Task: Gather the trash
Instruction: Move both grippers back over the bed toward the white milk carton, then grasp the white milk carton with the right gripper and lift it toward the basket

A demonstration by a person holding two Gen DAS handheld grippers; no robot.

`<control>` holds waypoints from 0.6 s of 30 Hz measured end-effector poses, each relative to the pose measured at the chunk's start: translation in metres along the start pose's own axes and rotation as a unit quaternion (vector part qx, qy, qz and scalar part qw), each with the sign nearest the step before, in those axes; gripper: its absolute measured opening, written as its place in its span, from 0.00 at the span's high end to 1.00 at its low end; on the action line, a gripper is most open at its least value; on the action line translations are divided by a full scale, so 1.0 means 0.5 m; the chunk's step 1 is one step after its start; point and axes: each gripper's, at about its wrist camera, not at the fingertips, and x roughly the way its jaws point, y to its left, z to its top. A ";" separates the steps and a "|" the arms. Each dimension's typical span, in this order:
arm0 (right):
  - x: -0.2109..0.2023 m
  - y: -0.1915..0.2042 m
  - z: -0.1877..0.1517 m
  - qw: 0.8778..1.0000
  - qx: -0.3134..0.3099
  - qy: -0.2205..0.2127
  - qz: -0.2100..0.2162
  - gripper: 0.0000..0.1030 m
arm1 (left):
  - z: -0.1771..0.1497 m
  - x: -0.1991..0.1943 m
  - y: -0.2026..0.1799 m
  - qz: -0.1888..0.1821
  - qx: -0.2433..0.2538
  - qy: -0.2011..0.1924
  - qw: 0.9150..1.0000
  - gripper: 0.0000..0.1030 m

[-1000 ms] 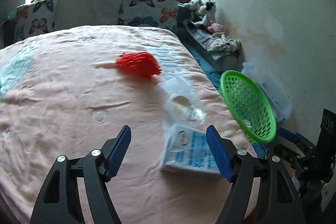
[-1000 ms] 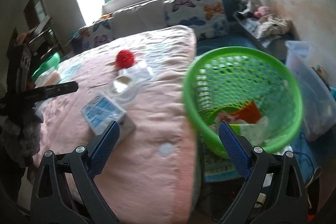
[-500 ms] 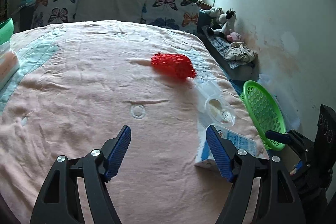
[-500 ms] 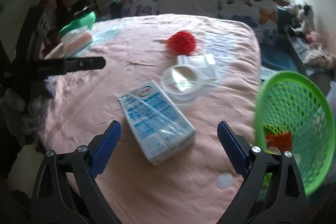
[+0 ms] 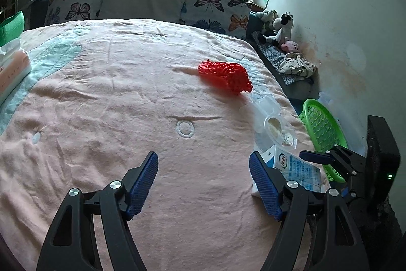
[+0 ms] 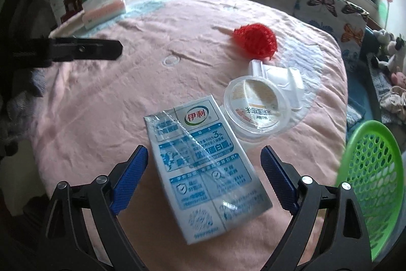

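Pink bedspread (image 5: 106,118), carton print (image 6: 203,156) right-view only

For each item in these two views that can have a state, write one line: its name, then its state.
Milk carton: lying flat on the bed, between the right tool's fingers, not gripped.
Round plastic tub: open, lidless.
Red mesh net: bunched up.
Right tool: open, empty.
Left tool: open, empty.
Green basket: beside the bed.

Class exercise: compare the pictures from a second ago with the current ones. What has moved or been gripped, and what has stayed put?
The right gripper has swung away from the green basket to the bed, and now straddles the milk carton, pads not yet touching it. The left gripper drifted aside, empty over the pink blanket. Nothing was grasped or released. The carton, clear round tub, red mesh and basket lie unmoved.
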 end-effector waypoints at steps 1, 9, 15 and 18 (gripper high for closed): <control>0.007 0.000 0.000 1.000 -0.003 0.005 0.003 0.13 | 0.000 0.002 0.002 0.000 -0.001 0.001 1.000 0.30; 0.024 0.007 -0.004 1.000 -0.015 0.018 0.012 0.24 | 0.006 0.015 -0.002 -0.002 0.002 0.006 1.000 0.30; 0.014 0.008 -0.014 1.000 -0.006 0.014 0.011 0.27 | 0.011 0.031 -0.024 -0.009 0.012 0.010 1.000 0.30; 0.004 0.006 -0.023 1.000 0.006 0.008 0.012 0.27 | 0.012 0.037 -0.036 -0.012 0.020 0.013 1.000 0.30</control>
